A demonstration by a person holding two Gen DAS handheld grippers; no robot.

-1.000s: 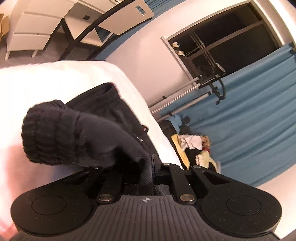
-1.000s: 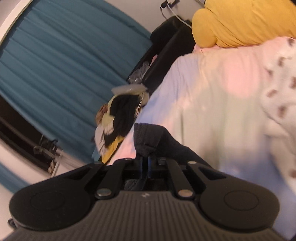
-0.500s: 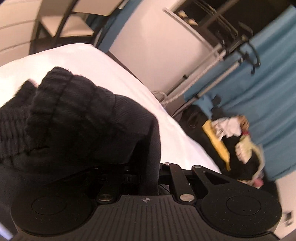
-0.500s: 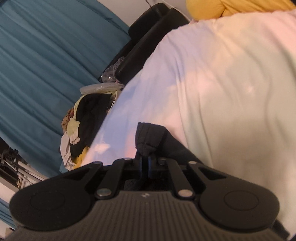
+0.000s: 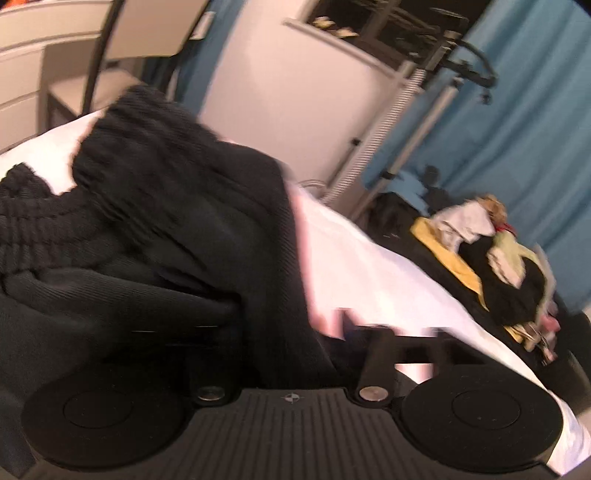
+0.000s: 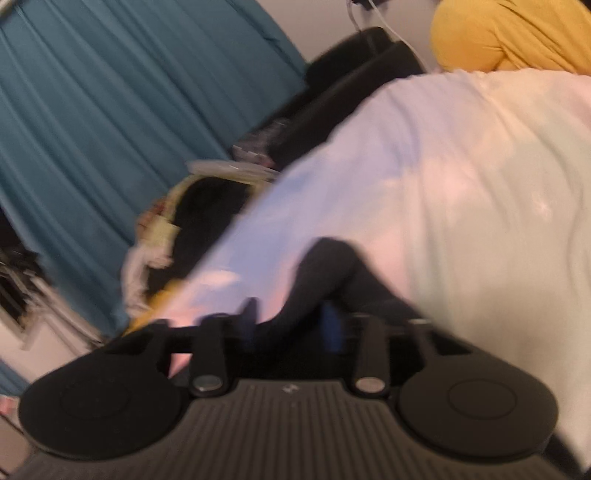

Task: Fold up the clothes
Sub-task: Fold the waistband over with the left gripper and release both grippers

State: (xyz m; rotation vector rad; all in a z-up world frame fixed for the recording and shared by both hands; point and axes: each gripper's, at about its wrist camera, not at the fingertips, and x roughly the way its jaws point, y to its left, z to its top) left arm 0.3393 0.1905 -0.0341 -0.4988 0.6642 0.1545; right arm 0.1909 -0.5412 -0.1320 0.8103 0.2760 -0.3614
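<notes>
A white bed sheet [image 6: 461, 192] fills most of the right wrist view and runs as a pale band across the left wrist view [image 5: 369, 273]. Teal curtains [image 6: 110, 122] hang behind it, and beside the bed's edge lies a heap of mixed clothes [image 5: 495, 254], yellow, white and black. A mustard-yellow cushion [image 6: 509, 33] sits at the far end of the bed.

The black garment [image 5: 155, 236] lies bunched on the sheet, its ribbed cuff raised toward the upper left of the left wrist view, its folds piled against the tool. In the right wrist view a smaller tongue of the same black cloth [image 6: 325, 277] rises from the sheet and runs down between the fingers.

The left gripper [image 5: 295, 332] is held low over the bed, tilted, pointing along the sheet toward the wall; cloth covers its left side and the fingertips are hidden, so I cannot tell whether they grip or stand apart. The right gripper [image 6: 291, 325] is also low and tilted, aimed across the sheet toward the curtains; its blue-faced fingers [image 6: 330, 328] stand apart with the cloth lying loosely between them. Both views are blurred.
</notes>
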